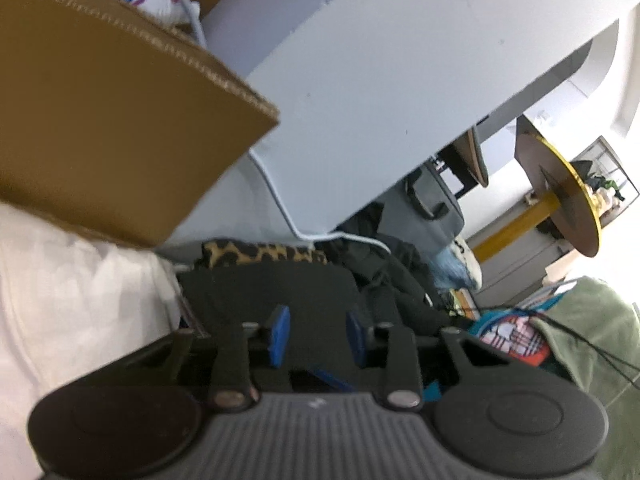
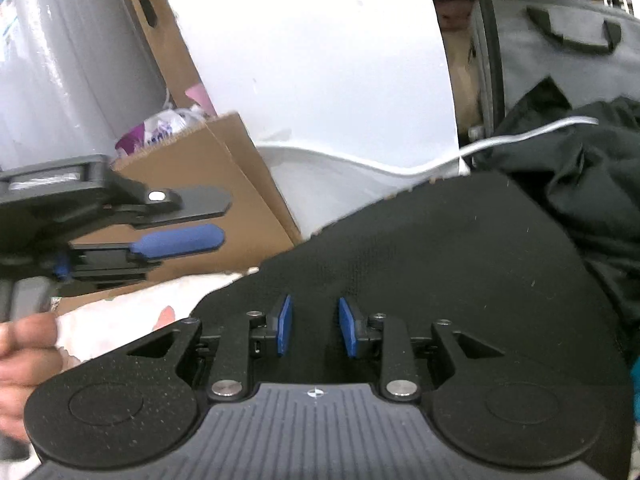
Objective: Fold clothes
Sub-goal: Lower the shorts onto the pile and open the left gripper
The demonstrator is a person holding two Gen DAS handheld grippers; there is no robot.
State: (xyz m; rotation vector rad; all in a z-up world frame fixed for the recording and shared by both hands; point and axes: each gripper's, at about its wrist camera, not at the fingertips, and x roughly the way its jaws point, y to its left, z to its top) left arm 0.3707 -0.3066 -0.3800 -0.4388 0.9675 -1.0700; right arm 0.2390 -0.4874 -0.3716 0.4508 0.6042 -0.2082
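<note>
A folded black garment (image 1: 276,292) lies flat in front of both grippers, shown large in the right wrist view as the black garment (image 2: 440,264). My left gripper (image 1: 318,334) is open just above it, blue pads apart, nothing between them. My right gripper (image 2: 315,326) is also open over the same cloth, empty. The left gripper (image 2: 176,236) shows from the side at the left of the right wrist view, over a white sheet (image 2: 132,312). A hand (image 2: 20,356) holds it. A leopard-print piece (image 1: 256,254) peeks out behind the black garment.
A cardboard box (image 1: 100,120) with bags inside stands close on the left. A pile of dark clothes (image 1: 384,268), a white cable (image 1: 280,200), a grey bag (image 1: 432,204), a green cloth (image 1: 592,320) and a colourful printed item (image 1: 512,336) lie right. A white panel (image 1: 400,80) rises behind.
</note>
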